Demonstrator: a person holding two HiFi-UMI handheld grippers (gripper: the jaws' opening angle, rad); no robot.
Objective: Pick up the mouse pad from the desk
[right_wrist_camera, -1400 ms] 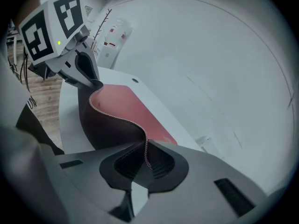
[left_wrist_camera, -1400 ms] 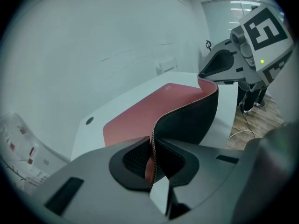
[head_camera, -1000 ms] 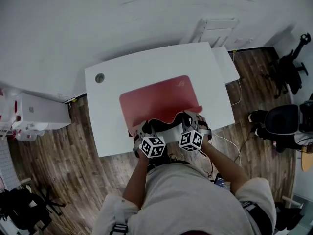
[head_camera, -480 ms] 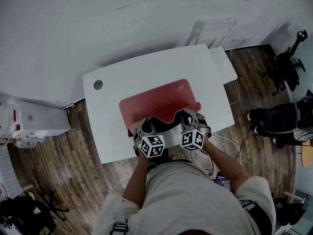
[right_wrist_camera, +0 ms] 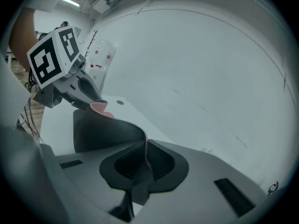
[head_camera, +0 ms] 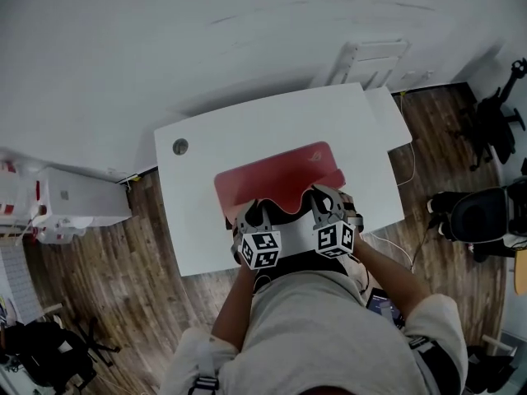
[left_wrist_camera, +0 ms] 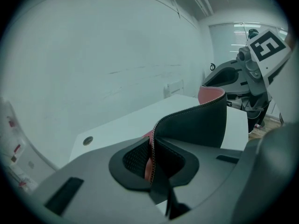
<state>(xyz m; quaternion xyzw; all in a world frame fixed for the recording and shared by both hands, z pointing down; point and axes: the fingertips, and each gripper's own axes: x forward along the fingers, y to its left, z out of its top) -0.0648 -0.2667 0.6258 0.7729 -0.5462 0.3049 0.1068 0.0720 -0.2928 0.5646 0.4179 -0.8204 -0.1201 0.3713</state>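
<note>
A red mouse pad (head_camera: 276,174) with a black underside lies on the white desk (head_camera: 198,229), its near edge lifted and sagging between my two grippers. My left gripper (head_camera: 251,213) is shut on the near left part of that edge, and the stitched rim (left_wrist_camera: 152,164) sits pinched between its pads. At the near right part my right gripper (head_camera: 323,197) is shut on the same edge (right_wrist_camera: 145,160). The black underside (left_wrist_camera: 201,120) curls up between them. The pad's far half still rests on the desk.
A round cable grommet (head_camera: 179,146) sits at the desk's far left corner. A white cabinet (head_camera: 74,200) stands on the wood floor to the left, a white side unit (head_camera: 395,115) adjoins the desk's right end, and a black office chair (head_camera: 478,216) stands at the right.
Both grippers have risen together with the pad's near edge, which now curls higher off the desk. Neither grip has changed.
</note>
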